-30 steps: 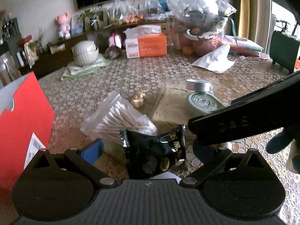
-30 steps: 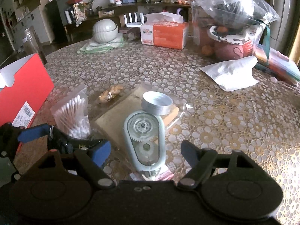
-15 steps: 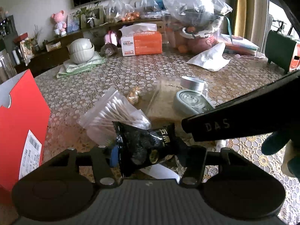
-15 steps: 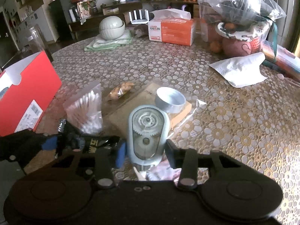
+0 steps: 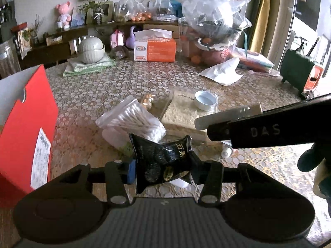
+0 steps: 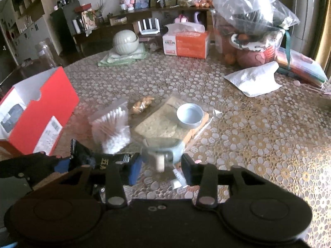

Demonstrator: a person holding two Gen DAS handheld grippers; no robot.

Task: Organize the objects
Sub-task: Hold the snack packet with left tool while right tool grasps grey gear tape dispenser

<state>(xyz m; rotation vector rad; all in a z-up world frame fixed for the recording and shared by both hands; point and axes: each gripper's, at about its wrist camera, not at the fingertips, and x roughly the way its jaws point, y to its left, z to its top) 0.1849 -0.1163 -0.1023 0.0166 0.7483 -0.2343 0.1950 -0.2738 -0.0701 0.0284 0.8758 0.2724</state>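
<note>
My left gripper (image 5: pixel 163 166) is shut on a black snack packet (image 5: pixel 163 157) and holds it above the table. My right gripper (image 6: pixel 162 165) is shut on a pale green correction tape dispenser (image 6: pixel 163 153), tilted up off the table; the dispenser also shows in the left wrist view (image 5: pixel 225 117) at the tip of the right gripper. A bag of cotton swabs (image 6: pixel 111 128), a small wrapped snack (image 6: pixel 142 105), a flat beige pouch (image 6: pixel 163 122) and a round tin lid (image 6: pixel 189 115) lie on the table ahead. An open red box (image 6: pixel 39 111) stands at the left.
An orange tissue box (image 6: pixel 186 43), a pale bowl on folded cloth (image 6: pixel 125 42), a white paper bag (image 6: pixel 254 80) and a large clear plastic bag over a pot (image 6: pixel 252 20) stand at the far side. A green appliance (image 5: pixel 298 74) sits at the right.
Both grippers shut: the left on the black packet, the right on the tape dispenser. Both objects have been lifted off the table, and the dispenser no longer lies on the pouch.
</note>
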